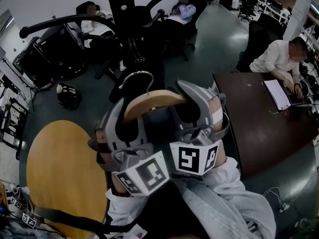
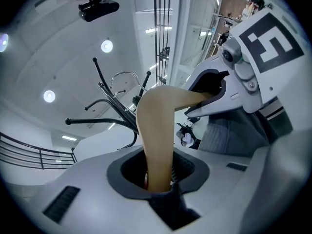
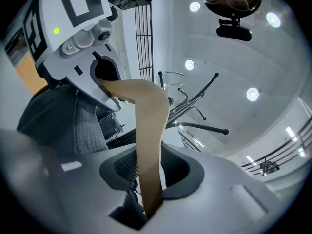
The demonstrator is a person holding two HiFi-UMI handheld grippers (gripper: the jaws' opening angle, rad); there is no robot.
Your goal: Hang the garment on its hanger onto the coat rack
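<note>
The left claw (image 2: 158, 177) clamps the wooden hanger (image 2: 155, 126), while the right claw (image 3: 148, 177) seemingly stands slack around it.

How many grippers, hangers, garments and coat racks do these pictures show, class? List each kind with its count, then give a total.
Grippers: 2, left gripper, right gripper
Hangers: 1, wooden hanger
Garments: 1, grey garment
Coat racks: 1, black coat rack
Total: 5

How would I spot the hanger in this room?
Find the black coat rack up top, then look just below. The hanger is the curved pale wooden bar with a metal hook, bridging the left hand-held gripper and the right hand-held gripper.
</note>
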